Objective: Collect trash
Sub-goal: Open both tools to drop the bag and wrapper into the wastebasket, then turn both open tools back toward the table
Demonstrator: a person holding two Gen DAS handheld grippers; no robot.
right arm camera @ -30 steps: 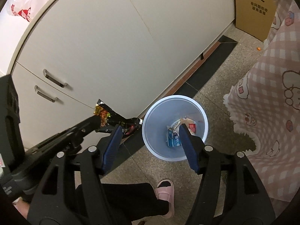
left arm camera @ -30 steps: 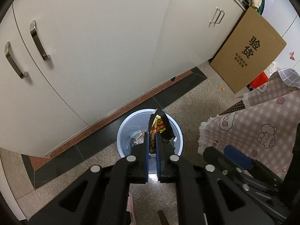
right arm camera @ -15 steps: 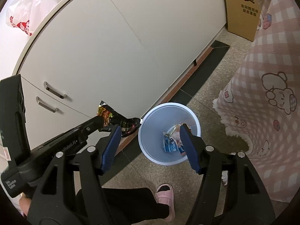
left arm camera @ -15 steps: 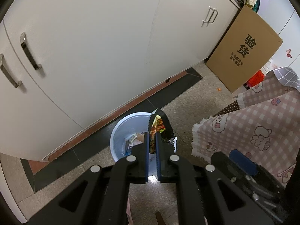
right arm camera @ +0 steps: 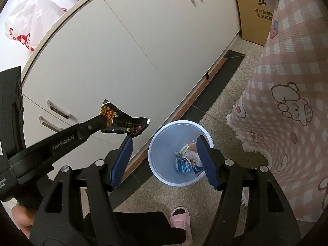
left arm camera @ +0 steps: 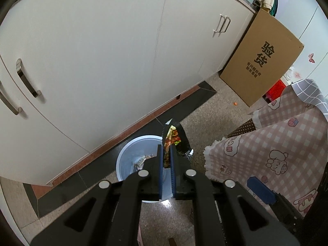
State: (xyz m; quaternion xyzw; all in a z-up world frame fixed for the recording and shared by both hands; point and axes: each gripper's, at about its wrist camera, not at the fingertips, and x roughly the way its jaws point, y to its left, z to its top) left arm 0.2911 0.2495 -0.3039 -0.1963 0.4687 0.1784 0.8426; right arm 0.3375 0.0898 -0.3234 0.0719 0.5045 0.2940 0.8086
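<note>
My left gripper [left arm camera: 166,149] is shut on a crumpled black snack wrapper [left arm camera: 174,138] with red and yellow print, held above the floor near the bin's rim. The same wrapper [right arm camera: 121,123] shows in the right wrist view, pinched at the left gripper's tip [right arm camera: 103,121], up and left of the bin. The pale blue trash bin [right arm camera: 162,143] stands on the floor by the cabinets and holds several wrappers [right arm camera: 185,162]. It also shows in the left wrist view [left arm camera: 131,149]. My right gripper [right arm camera: 164,143] is open and empty above the bin.
White cabinet doors [left arm camera: 102,51] run behind the bin. A cardboard box [left arm camera: 262,59] leans at the far right. A pink checked tablecloth [right arm camera: 287,102] hangs on the right. The person's pink slipper [right arm camera: 181,217] is on the floor in front of the bin.
Both grippers have risen and pulled back, so the bin looks smaller and lower in both views. The left gripper still holds the wrapper; the right stays open.
</note>
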